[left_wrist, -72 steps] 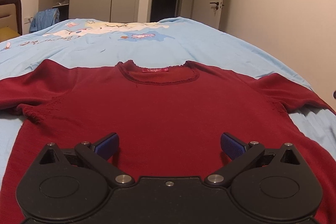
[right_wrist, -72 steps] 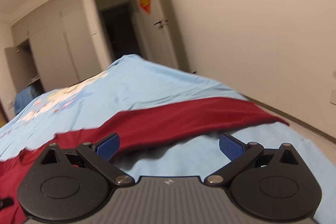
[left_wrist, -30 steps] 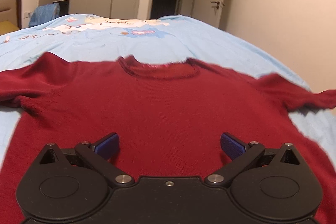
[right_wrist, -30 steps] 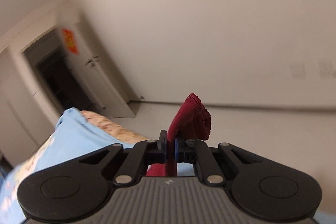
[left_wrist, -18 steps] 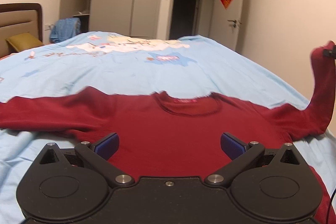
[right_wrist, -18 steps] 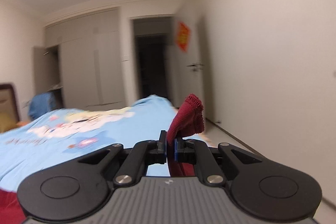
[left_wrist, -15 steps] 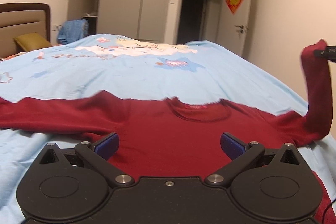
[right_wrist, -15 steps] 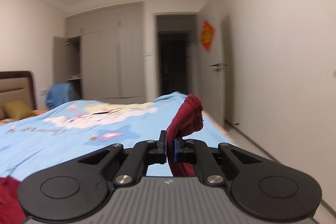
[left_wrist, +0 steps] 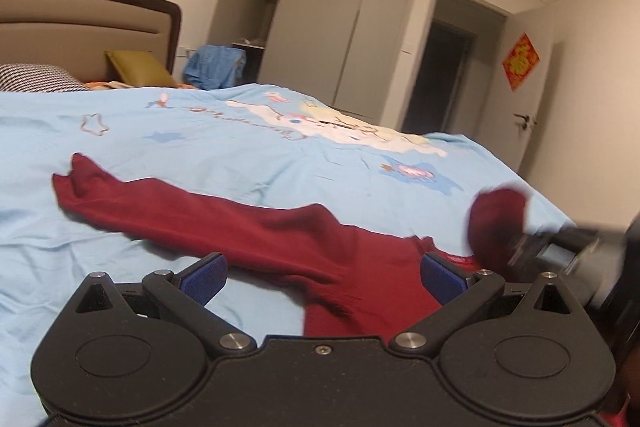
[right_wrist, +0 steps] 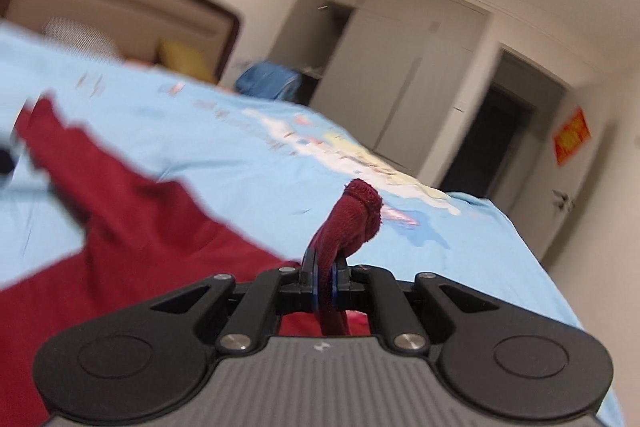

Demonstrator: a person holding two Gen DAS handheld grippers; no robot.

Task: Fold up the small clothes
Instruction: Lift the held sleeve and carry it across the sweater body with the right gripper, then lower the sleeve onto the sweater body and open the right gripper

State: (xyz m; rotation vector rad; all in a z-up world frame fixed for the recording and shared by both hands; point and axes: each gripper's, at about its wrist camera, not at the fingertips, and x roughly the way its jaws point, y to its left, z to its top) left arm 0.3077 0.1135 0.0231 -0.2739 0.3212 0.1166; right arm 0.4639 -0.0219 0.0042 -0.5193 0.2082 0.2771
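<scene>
A dark red knit sweater [left_wrist: 280, 235] lies on the light blue bedspread [left_wrist: 240, 147], its left sleeve [left_wrist: 120, 195] stretched out to the left. My left gripper [left_wrist: 322, 273] hangs open above the sweater's shoulder, nothing between its blue pads [left_wrist: 202, 275]. My right gripper [right_wrist: 325, 283] is shut on the cuff of the right sleeve [right_wrist: 356, 215], held up over the sweater body [right_wrist: 120, 239]. In the left wrist view that raised cuff [left_wrist: 498, 223] and the blurred right gripper appear at the right edge.
A brown headboard [left_wrist: 100, 11] with pillows [left_wrist: 136, 67] stands at the far left. Grey wardrobes [left_wrist: 340, 27], a dark doorway [left_wrist: 440, 75] and a door with a red ornament [left_wrist: 520, 61] line the far wall. Blue clothing [left_wrist: 216, 65] hangs beside the bed.
My right gripper shut on the right sleeve cuff, lifted it and has carried it leftward over the sweater body. The left gripper's view has swung left toward the left sleeve; it stayed open.
</scene>
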